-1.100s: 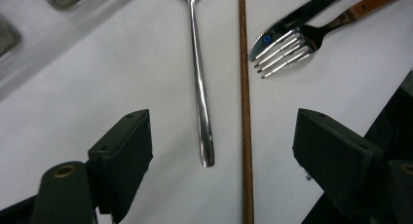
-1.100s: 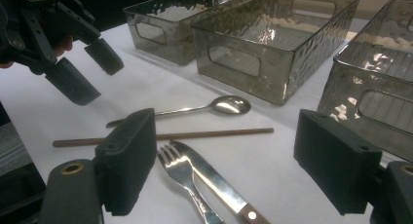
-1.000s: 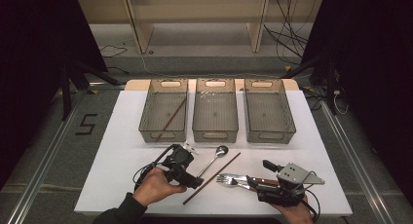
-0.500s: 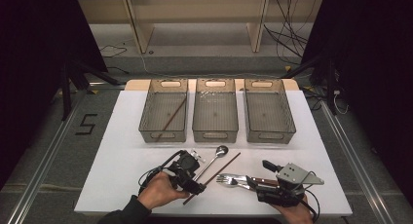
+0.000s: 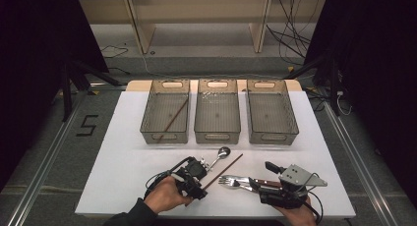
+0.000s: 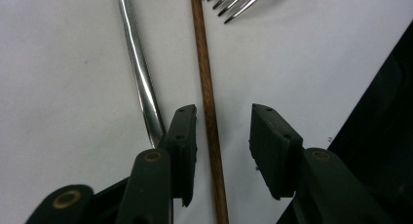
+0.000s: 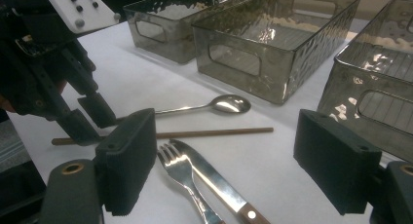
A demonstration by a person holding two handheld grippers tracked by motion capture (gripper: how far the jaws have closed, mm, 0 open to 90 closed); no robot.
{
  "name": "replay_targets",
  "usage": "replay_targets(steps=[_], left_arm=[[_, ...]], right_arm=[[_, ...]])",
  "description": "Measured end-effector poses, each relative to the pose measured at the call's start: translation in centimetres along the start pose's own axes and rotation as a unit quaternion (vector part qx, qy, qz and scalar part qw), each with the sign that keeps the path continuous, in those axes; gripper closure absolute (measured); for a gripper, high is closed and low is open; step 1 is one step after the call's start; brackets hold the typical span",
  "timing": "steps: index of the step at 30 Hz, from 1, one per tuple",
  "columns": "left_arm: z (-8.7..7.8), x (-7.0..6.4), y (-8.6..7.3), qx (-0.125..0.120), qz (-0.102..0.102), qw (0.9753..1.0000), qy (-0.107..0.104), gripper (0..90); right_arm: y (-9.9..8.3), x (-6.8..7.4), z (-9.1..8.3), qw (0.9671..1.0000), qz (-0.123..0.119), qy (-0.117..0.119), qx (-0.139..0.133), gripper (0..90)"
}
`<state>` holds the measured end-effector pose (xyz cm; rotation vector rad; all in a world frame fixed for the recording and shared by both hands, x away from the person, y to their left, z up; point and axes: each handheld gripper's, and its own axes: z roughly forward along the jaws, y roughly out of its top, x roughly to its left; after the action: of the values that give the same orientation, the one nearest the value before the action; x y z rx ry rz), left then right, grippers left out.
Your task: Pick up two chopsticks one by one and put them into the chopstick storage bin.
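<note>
Left tongs (image 6: 221,151) sit low over the bench (image 5: 123,172) with our jaws parted and the wooden chopstick (image 6: 207,102) running right between them, nothing gripped yet. Thing is, the spoon handle (image 6: 139,73) lies just beside our left jaw, pretty much touching it, so if we close from here we could nudge or pinch the spoon along with the stick. Our guess is the stick could also roll or swing round, since we'd be catching it near one end.

Right tongs (image 7: 243,165) are spread wide and holding nothing, parked over the fork (image 7: 182,173) and the wood-handled knife (image 7: 219,187), which lie touching each other. Grabbing one there probably drags the other.

Further out, the spoon bowl (image 5: 223,151) sits near the three clear bins (image 5: 216,135). The left bin already has a chopstick (image 5: 174,115) in it, so we reckon ours goes there; drop it in the wrong bin and the sorting's off.
</note>
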<state>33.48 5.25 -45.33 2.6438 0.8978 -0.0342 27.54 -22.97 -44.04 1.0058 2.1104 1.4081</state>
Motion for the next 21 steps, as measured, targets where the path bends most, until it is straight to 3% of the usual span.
replay_targets(steps=[11, 21], left_arm=[[0.85, -0.19, 0.12, 0.017, -0.003, 0.9998, 0.013, 71.1], [0.99, -0.55, 0.44, 0.027, 0.007, 0.9989, 0.039, 77.7]], right_arm=[[-0.01, 0.06, 0.05, 1.0000, -0.001, 0.002, 0.001, 24.4], [-0.01, 0.08, 0.08, 1.0000, -0.002, 0.002, 0.001, 24.5]])
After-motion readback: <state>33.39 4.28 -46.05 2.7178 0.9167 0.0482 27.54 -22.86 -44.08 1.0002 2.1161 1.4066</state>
